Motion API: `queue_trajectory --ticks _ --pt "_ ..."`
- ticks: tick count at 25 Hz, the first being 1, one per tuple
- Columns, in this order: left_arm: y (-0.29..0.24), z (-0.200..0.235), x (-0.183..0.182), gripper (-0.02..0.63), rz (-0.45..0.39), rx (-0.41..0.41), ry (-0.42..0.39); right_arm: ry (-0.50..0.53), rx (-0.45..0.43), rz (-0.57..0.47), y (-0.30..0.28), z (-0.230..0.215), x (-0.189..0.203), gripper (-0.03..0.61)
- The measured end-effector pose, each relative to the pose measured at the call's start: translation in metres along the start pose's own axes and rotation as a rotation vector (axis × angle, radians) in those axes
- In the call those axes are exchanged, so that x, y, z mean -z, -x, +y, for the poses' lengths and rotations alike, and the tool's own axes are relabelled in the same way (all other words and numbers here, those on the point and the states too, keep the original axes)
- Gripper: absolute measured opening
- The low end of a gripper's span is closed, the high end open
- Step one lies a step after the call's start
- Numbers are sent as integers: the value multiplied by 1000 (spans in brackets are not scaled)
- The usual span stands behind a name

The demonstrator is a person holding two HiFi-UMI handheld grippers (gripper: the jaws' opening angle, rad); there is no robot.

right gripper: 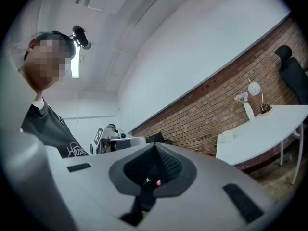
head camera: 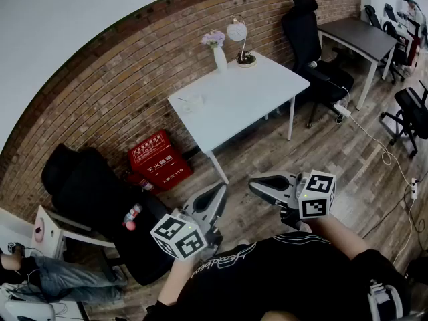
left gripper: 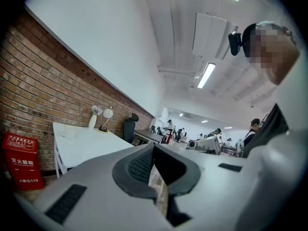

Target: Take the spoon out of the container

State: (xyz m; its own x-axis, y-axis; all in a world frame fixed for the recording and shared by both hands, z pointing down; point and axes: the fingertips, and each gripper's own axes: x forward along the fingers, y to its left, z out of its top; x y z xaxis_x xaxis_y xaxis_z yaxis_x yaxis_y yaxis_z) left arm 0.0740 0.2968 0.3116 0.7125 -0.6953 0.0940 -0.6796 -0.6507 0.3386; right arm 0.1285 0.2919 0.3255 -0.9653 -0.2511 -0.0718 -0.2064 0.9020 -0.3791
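Likely trouble first at the approach: left hand-held gripper (head camera: pixel 215 198) and right hand-held gripper (head camera: pixel 262 186) both clamped shut on nothing, carried level close to the chest and well apart from the white counter (head camera: pixel 261 92). Without parting the jaws in time, easy to shove the small container (head camera: pixel 190 103) across the smooth top or tip it over. Easy too, by judgement, to pinch the rim instead of a slim handle, or to lift spoon and container together with nothing steadying the base. Possible snag on the way in as well, given the black chair (head camera: pixel 100 192) near the left side. As for looks: container pale, low and open-topped, apparently light, sitting toward the counter's left end in the head view, well apart from the vase of flowers (head camera: pixel 219 53) and the lamp (head camera: pixel 239 39) at the far edge by the brick wall. Spoon itself too small to make out, at most a thin sliver at the rim.
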Motion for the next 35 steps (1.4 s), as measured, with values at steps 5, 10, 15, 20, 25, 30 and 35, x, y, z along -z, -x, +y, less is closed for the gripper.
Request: queue_trajectory --ticks 5,10,15,20,25,30,35 --pt "2 -8 -3 5 -1 4 -7 7 3 -11 5 6 -5 -3" --pt "3 -8 2 5 -2 -2 -8 26 14 18 5 4 4 -3" --pt "2 6 7 5 4 -19 12 -1 4 35 -4 -6 13 -3" --pt "-7 34 9 5 4 -24 33 -22 6 49 -22 -30 17 -3" --pt "-23 82 -1 5 0 -27 51 -36 20 52 -52 -72 8 -3" --pt "-52 147 -20 5 8 -27 72 -64 41 47 -93 -132 -8 -3" --pt "-88 225 -58 5 25 -16 62 -76 60 38 -146 -201 -36 -3"
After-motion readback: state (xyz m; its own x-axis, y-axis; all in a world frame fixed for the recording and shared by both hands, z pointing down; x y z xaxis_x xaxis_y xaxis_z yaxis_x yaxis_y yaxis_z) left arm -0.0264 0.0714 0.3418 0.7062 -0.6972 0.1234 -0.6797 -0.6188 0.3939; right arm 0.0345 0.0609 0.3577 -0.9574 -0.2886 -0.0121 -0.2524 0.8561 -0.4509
